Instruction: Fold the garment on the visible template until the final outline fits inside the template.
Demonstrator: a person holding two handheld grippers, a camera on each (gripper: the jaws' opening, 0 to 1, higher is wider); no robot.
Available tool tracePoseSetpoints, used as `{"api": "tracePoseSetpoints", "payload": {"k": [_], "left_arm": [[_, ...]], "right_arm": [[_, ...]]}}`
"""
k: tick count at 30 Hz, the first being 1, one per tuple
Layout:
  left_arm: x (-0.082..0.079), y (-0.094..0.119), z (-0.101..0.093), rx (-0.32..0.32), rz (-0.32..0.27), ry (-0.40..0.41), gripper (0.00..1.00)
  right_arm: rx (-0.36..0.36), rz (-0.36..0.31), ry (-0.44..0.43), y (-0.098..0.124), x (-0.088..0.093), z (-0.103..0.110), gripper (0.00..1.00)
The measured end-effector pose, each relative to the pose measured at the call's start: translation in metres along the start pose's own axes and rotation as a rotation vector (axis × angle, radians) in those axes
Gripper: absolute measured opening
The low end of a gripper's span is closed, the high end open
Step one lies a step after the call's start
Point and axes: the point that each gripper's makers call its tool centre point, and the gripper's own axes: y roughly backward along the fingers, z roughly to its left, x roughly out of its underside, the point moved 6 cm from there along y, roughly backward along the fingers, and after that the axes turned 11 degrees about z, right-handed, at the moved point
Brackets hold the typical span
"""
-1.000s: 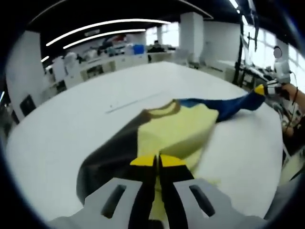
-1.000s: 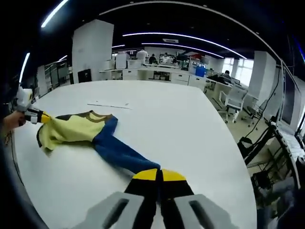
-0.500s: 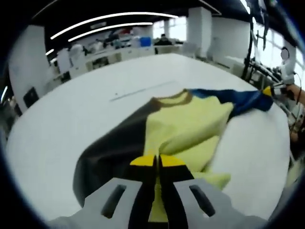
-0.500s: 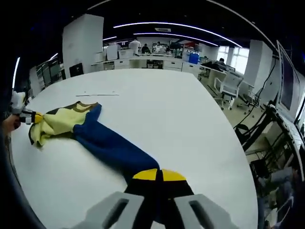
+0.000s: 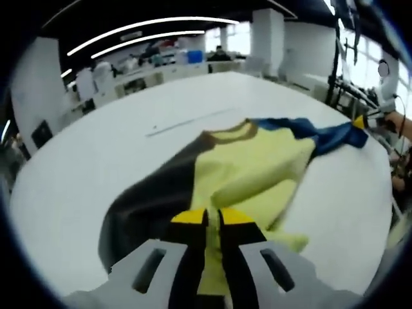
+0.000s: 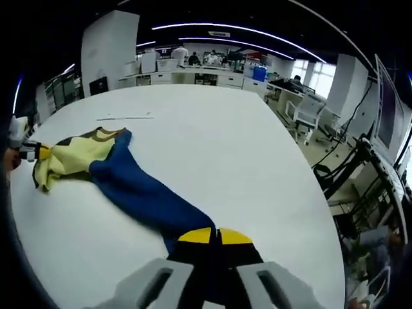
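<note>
The garment (image 5: 251, 167), a top with a yellow body, a dark brown sleeve and a blue sleeve, lies stretched across the white desk (image 5: 96, 161), held at two far-apart ends. The left gripper (image 5: 212, 222) has its fingers (image 5: 187, 225) pressed together on yellow cloth at the near edge of the body, with the brown sleeve (image 5: 148, 206) lying just to the side of them. The right gripper (image 6: 215, 237) has its fingers (image 6: 196, 239) closed on the end of the blue sleeve (image 6: 141, 196), which runs away from them toward the yellow body (image 6: 71, 158) well off across the desk.

Holding both ends at once looks meant to pull the cloth taut and flat, so the garment can be spread or shifted before any fold is made. In the right gripper view the left gripper (image 6: 40, 152) appears at the far end of the garment; in the left gripper view the right gripper (image 5: 360, 122) appears at the blue sleeve's tip.

A thin pale line (image 5: 187, 122) on the desk beyond the collar may be part of the template; its full outline cannot be made out. The folding seems barely begun.
</note>
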Motion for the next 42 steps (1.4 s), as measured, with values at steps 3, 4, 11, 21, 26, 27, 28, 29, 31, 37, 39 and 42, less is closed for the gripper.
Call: {"api": "tracePoseSetpoints", "payload": {"k": [3, 4, 11, 21, 26, 27, 28, 29, 31, 37, 39, 42], "left_arm": [[0.002, 0.007, -0.007, 0.014, -0.009, -0.021, 0.16], [0.003, 0.008, -0.009, 0.016, -0.012, -0.028, 0.18], [0.007, 0.031, -0.029, 0.044, -0.053, -0.092, 0.26], [0.012, 0.044, -0.062, 0.117, -0.069, -0.209, 0.33], [0.022, 0.036, -0.074, 0.132, -0.030, -0.245, 0.38], [0.023, 0.035, -0.075, 0.128, -0.024, -0.251, 0.39], [0.026, 0.032, -0.077, 0.122, -0.013, -0.266, 0.40], [0.027, 0.030, -0.077, 0.116, -0.004, -0.282, 0.40], [0.032, 0.024, -0.078, 0.108, 0.013, -0.311, 0.40], [0.040, 0.011, -0.076, 0.094, 0.046, -0.322, 0.37], [0.040, 0.008, -0.075, 0.081, 0.048, -0.334, 0.35], [0.041, 0.003, -0.072, 0.061, 0.056, -0.352, 0.33]], "right_arm": [[-0.011, -0.014, -0.004, 0.003, -0.002, 0.005, 0.16], [-0.018, -0.023, -0.013, 0.004, -0.003, 0.007, 0.20], [-0.075, -0.061, -0.013, 0.013, -0.008, 0.030, 0.42], [-0.270, -0.094, -0.007, 0.031, -0.012, 0.083, 0.69], [-0.351, -0.095, 0.031, 0.042, -0.014, 0.105, 0.82], [-0.369, -0.098, 0.044, 0.044, -0.014, 0.110, 0.85], [-0.383, -0.101, 0.056, 0.046, -0.014, 0.114, 0.88], [-0.392, -0.103, 0.063, 0.048, -0.014, 0.117, 0.90], [-0.420, -0.106, 0.079, 0.052, -0.013, 0.124, 0.92], [-0.458, -0.100, 0.110, 0.056, -0.009, 0.135, 0.93], [-0.462, -0.093, 0.127, 0.056, -0.006, 0.139, 0.93], [-0.478, -0.108, 0.147, 0.059, -0.003, 0.146, 0.93]]}}
